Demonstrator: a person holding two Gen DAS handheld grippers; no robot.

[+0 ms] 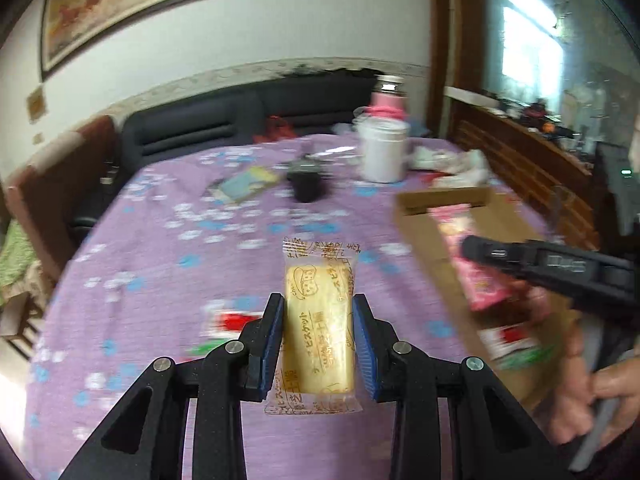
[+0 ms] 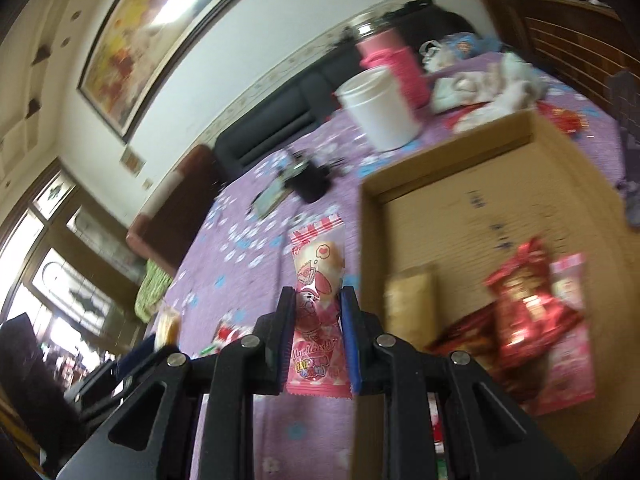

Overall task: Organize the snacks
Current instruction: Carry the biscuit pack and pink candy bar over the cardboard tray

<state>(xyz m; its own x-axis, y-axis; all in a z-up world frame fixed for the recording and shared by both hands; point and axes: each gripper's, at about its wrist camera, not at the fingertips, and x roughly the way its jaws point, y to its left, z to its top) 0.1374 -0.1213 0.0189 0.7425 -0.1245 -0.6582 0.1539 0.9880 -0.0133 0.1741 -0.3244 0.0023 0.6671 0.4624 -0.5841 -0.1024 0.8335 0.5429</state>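
Observation:
My left gripper [image 1: 319,300] is shut on a yellow biscuit packet [image 1: 318,332] with Japanese print, held above the purple tablecloth [image 1: 160,248]. My right gripper [image 2: 316,294] is shut on a pink snack packet [image 2: 318,304], held just left of the cardboard box [image 2: 460,220]. The box holds a red foil packet [image 2: 524,300], a pink packet [image 2: 570,344] and a tan packet [image 2: 410,300]. In the left wrist view the box [image 1: 440,196] lies to the right, with the right gripper's body [image 1: 552,264] over it.
A white tub [image 1: 382,152] and a pink flask [image 1: 386,100] stand at the table's far side. A black object [image 1: 306,182] and a small book [image 1: 244,184] lie mid-table. White bags [image 1: 460,164] sit behind the box. A red-and-white packet [image 1: 232,324] lies on the cloth.

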